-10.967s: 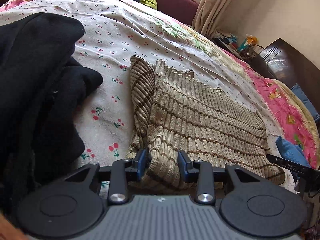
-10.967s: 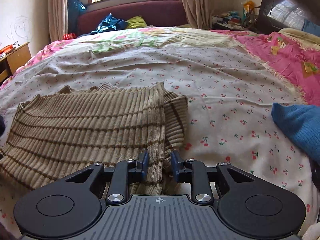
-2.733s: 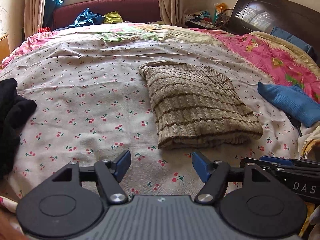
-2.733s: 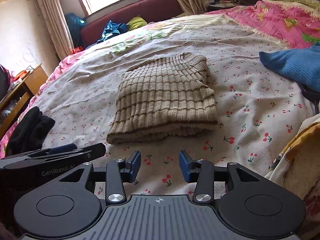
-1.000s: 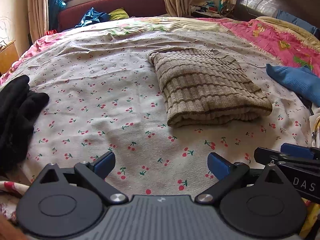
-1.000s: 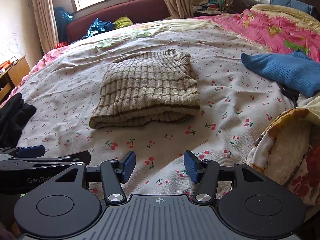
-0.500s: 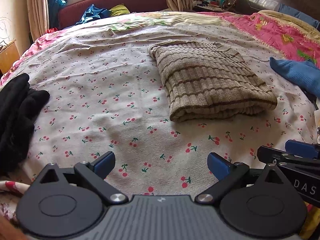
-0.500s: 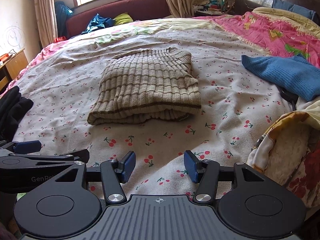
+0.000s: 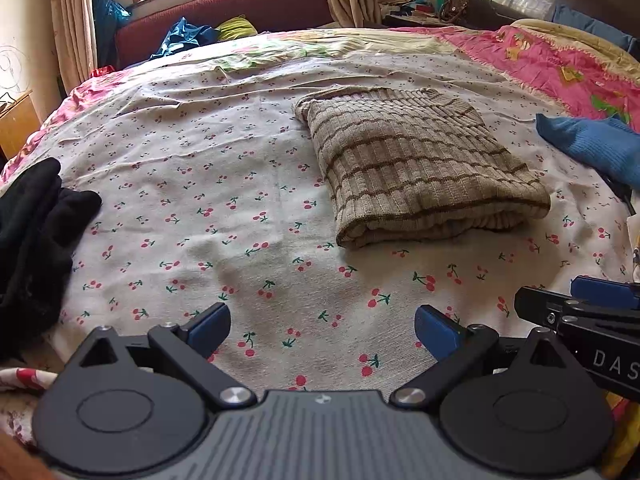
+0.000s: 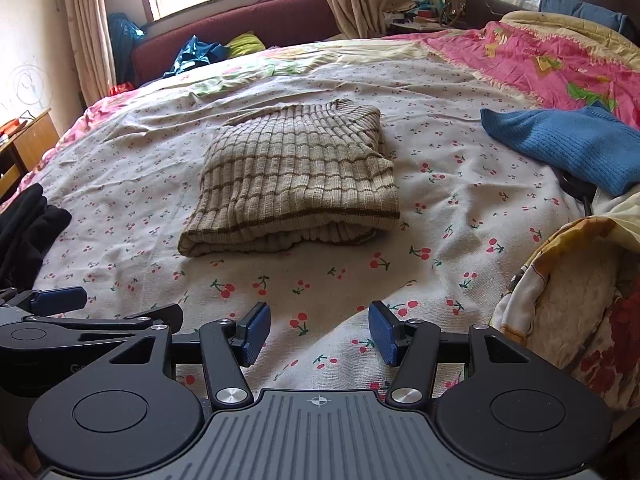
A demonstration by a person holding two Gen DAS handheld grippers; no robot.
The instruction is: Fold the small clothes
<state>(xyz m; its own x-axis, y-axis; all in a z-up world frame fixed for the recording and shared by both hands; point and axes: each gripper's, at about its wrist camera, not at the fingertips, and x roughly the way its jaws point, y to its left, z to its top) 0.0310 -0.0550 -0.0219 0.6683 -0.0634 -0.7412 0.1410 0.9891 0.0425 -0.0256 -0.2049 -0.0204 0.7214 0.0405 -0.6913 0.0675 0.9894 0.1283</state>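
Observation:
A tan ribbed sweater with brown stripes lies folded into a neat rectangle on the cherry-print bedsheet. My left gripper hovers over the sheet's near edge, open wide and empty, well short of the sweater. Beside it, my right gripper is open too, with nothing between its blue pads. In each wrist view the other gripper shows at the side: the right one and the left one.
A black garment is heaped at the left edge of the bed. A blue knit piece lies at the right, near a pink quilt. A patterned blanket bunches at the near right.
Both grippers let go of the sweater, opened and drew back toward the near edge of the bed. The sweater went from half folded to a compact rectangle. In the last second little moved.

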